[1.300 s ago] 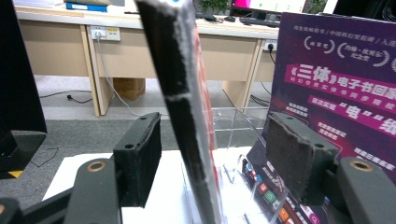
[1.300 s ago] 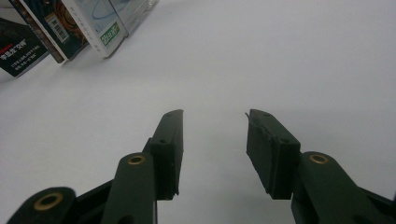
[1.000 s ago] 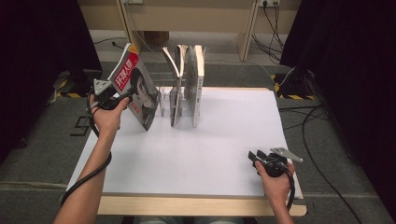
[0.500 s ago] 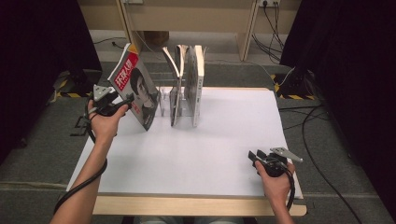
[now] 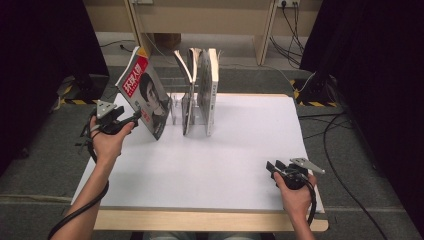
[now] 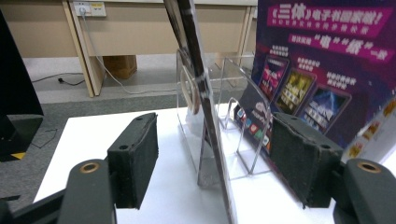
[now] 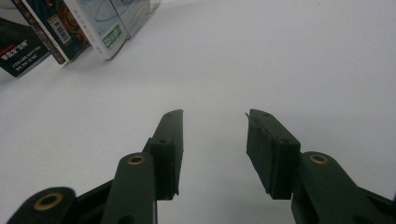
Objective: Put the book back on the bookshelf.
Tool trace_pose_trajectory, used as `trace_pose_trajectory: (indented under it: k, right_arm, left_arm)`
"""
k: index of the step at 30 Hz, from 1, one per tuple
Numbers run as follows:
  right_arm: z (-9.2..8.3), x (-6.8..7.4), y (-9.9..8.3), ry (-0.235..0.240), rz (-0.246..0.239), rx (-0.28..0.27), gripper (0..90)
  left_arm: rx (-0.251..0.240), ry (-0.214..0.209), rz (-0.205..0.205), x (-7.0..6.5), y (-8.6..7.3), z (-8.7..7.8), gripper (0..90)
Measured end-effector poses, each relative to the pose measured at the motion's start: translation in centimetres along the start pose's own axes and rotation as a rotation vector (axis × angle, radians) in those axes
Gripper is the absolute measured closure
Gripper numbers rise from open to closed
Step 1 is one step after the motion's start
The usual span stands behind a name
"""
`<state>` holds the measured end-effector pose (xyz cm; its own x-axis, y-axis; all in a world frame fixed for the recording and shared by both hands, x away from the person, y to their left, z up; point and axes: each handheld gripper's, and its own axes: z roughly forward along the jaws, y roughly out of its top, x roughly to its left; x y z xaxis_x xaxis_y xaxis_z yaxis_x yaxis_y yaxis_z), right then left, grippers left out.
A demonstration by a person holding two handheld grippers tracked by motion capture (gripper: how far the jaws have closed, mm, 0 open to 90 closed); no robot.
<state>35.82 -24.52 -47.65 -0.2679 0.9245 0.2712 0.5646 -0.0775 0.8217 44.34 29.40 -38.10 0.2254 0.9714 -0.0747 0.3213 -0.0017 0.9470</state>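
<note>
- Left edge of the bench (image 5: 240, 150): the person's left hand (image 5: 107, 142) carries the left gripper (image 5: 132, 120) level, with its tips aimed at the leaning magazine (image 5: 145, 97). In the left gripper view the jaws stand wide and the pads press on nothing. A thin dark edge runs up between them, and we cannot tell what it belongs to. A purple printed cover lies just beside one pad.
- Far-left corner: the magazine, the thing in hand, rests on its lower edge on the bench. Its top tilts away from the clear rack (image 5: 176, 107) and towards the bench's left edge, and its portrait cover faces the near edge. We judge that it leans because nothing clamps it. It stands at the rack's outer side, not upright in a slot.
- Middle of the far edge: the rack's transparent dividers hold the standing books (image 5: 212, 85) upright, spines on end. We take this as the pattern that the magazine is meant to follow. The wide jaws suit either a fresh grasp on the cover or a nudge to bring it vertical.
- Centre: bare white surface, with nothing between the two hands.
- Near-right corner: the right hand (image 5: 295, 195) rests at the bench's near edge with the right gripper (image 5: 272, 167) low over the surface. Its jaws are parted and hold nothing, as the right gripper view confirms. We read this as a parked pose, well apart from the rack so that it does not obstruct the left side's work.
</note>
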Motion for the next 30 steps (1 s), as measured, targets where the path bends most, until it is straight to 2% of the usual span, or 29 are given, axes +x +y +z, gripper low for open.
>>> trace_pose_trajectory:
  k: [11,24,30]
  right_arm:
    - [-0.1,0.0,0.0,-0.003,-0.007,-0.004,57.1]
    - [-0.2,0.0,0.1,-0.006,-0.009,-0.007,57.1]
    - [-0.2,0.0,0.1,-0.007,-0.014,-0.008,57.1]
  left_arm:
    - [0.024,-0.003,0.020,0.3,-1.7,-1.7,32.3]
    - [0.066,-0.001,0.036,0.9,-4.9,-3.7,32.0]
    - [0.065,0.000,0.048,1.0,-5.8,-4.6,31.8]
